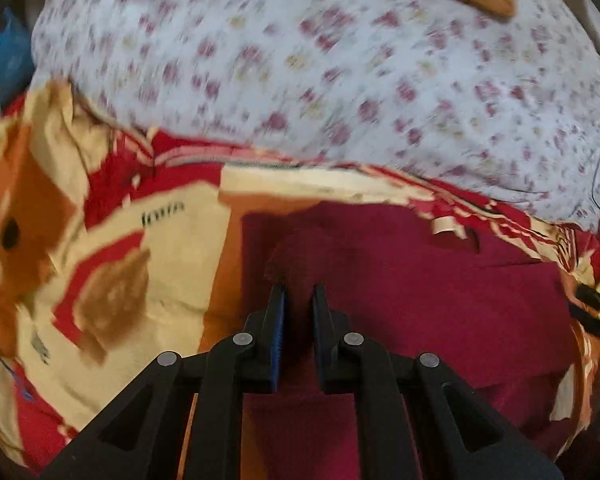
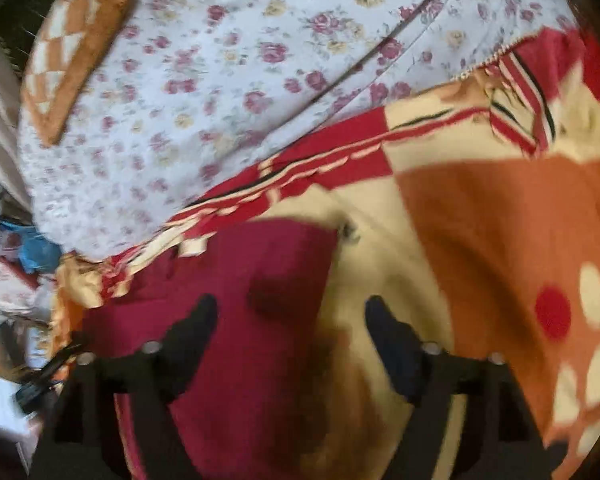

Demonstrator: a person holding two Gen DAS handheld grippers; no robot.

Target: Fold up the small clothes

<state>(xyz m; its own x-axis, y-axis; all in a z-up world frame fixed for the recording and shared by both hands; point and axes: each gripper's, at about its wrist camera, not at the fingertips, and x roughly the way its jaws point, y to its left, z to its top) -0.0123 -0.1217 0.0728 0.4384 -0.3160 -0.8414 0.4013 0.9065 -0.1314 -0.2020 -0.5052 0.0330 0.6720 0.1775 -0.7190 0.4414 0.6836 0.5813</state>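
Below, my left gripper's (image 1: 299, 294) fingers nearly meet, empty, above a flat maroon cloth (image 1: 420, 292) on a patchwork blanket (image 1: 168, 240), while my right gripper's (image 2: 290, 312) fingers are spread wide.

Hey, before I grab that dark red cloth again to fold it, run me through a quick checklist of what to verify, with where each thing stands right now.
1. Dark red cloth lies on the patterned blanket, within view of both cameras: ok.
2. Right gripper jaws open: ok. They straddle the cloth's right edge.
3. Left gripper jaws open for a grasp: not ok, nearly closed.
4. Left jaws holding cloth: cannot tell; nothing visibly pinched, a narrow gap shows.
5. Cloth lying flat: cannot tell; a fold line shows, the pictures are blurred.
6. Floral sheet and checked orange mat apart from the cloth: ok.
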